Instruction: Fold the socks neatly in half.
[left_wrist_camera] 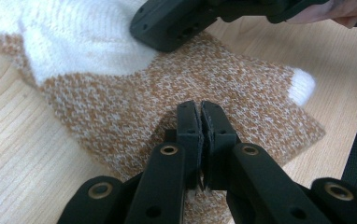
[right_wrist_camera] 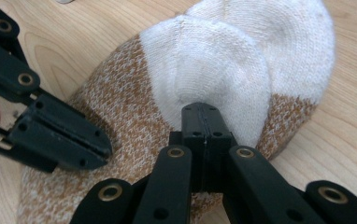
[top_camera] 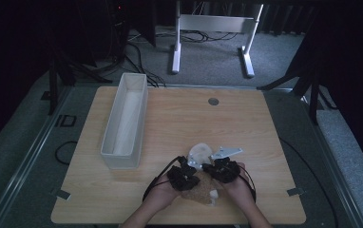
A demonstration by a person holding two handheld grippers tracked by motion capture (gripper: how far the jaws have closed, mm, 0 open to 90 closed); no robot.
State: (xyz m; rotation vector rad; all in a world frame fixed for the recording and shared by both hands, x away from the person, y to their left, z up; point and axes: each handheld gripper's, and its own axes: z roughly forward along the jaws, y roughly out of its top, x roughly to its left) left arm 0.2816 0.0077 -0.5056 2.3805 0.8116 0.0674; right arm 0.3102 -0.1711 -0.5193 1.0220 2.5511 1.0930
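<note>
1. A brown-and-white knitted sock (top_camera: 199,190) lies flat on the light wooden desk (top_camera: 179,123), in the lower middle of the high view, just ahead of the person's two hands.
2. In the left gripper view the sock (left_wrist_camera: 167,93) spreads across the middle of the frame: a white part at the upper left, mottled brown knit through the centre, and a small white tip at the right edge.
3. The left claw (left_wrist_camera: 200,116) rises from the bottom centre of that view with its jaws pressed together; they pinch a raised fold of the brown knit.
4. In the right gripper view the sock (right_wrist_camera: 120,121) runs from the lower left to the upper right, where its rounded white part bulges up.
5. The right claw (right_wrist_camera: 204,122) stands at the bottom centre of that view, jaws shut tight, its tips on the white knit just below the bulge; whether any fabric is caught between them I cannot tell.
6. The left claw (right_wrist_camera: 92,144) also shows at the left of the right gripper view, resting on the brown knit.
7. In the high view the left claw (top_camera: 189,172) and the right claw (top_camera: 213,167) sit close side by side over the sock.
8. A long white rectangular fabric bin (top_camera: 125,121) stands on the left part of the desk, well apart from the sock.
9. A small round grey disc (top_camera: 213,101) sits in the desk top near its far edge.
</note>
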